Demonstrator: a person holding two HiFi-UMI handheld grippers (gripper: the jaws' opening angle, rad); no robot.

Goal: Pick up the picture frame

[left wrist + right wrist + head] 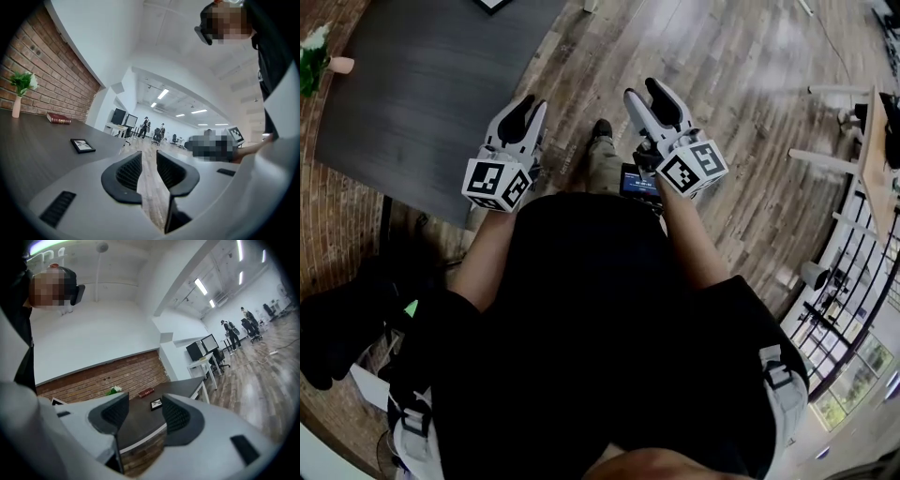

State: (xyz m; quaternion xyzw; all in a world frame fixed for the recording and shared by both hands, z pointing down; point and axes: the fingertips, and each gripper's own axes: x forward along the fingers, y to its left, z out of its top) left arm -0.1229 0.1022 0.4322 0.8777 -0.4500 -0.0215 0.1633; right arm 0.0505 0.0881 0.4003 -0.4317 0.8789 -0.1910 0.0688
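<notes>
The picture frame (82, 146) lies flat well ahead-left of the left gripper (149, 157) (nearer, narrowly parted, empty); the right gripper (143, 408) gapes wider, empty.

The left forearm (483, 253) and right forearm (686, 239) reach forward side by side. The left gripper (528, 114) and right gripper (649, 101) point ahead, each with jaws slightly apart and gripping nothing.

There are two grippers, the left gripper (523, 111) and the right gripper (649, 97), one dark table (431, 84) at eleven o'clock of the person, bearing one picture frame (82, 146), one red book (58, 118) and one vase (17, 108), and two distant people (146, 125) at twelve o'clock.
</notes>
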